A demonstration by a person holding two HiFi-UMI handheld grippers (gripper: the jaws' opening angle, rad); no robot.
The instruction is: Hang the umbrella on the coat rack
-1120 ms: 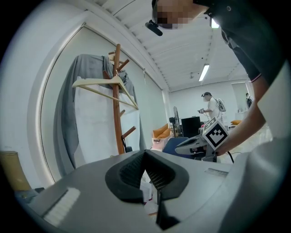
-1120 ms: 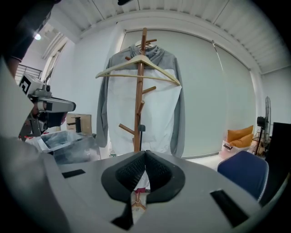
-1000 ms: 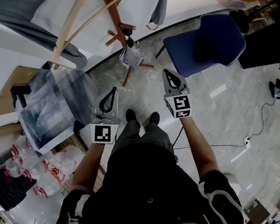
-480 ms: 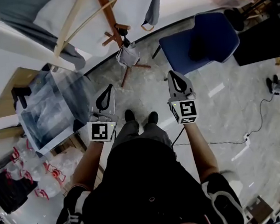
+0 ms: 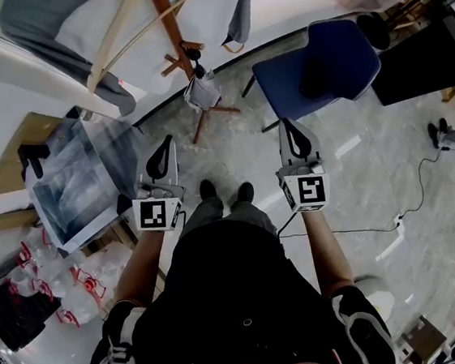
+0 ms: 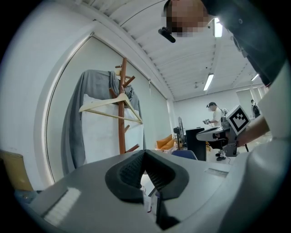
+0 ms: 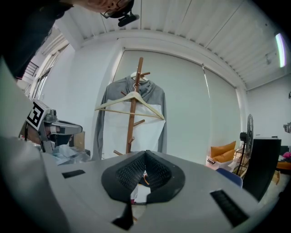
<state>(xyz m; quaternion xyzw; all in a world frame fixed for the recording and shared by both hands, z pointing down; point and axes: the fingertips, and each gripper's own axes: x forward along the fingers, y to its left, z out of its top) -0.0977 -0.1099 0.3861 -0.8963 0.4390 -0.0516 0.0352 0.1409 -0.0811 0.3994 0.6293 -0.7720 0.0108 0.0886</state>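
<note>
Umbrella [image 5: 202,91] low on coat rack [image 5: 163,21]; hanger [image 5: 117,36] higher up same rack; chair [image 5: 320,64] right of rack.

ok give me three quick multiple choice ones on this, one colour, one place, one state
1. What colour is the chair?
A red
B blue
C green

2. Where is the white umbrella?
A on the chair
B by the coat rack pole
C in the right gripper

3. How do the right gripper's jaws stand?
A wide apart
B shut on the umbrella
C shut, with nothing held

Answers:
1 B, the head view shows a blue seat and back.
2 B, it sits right beside the wooden pole, far from both grippers.
3 C, the right gripper view shows the pads meeting at the tip with nothing pinched.
</note>
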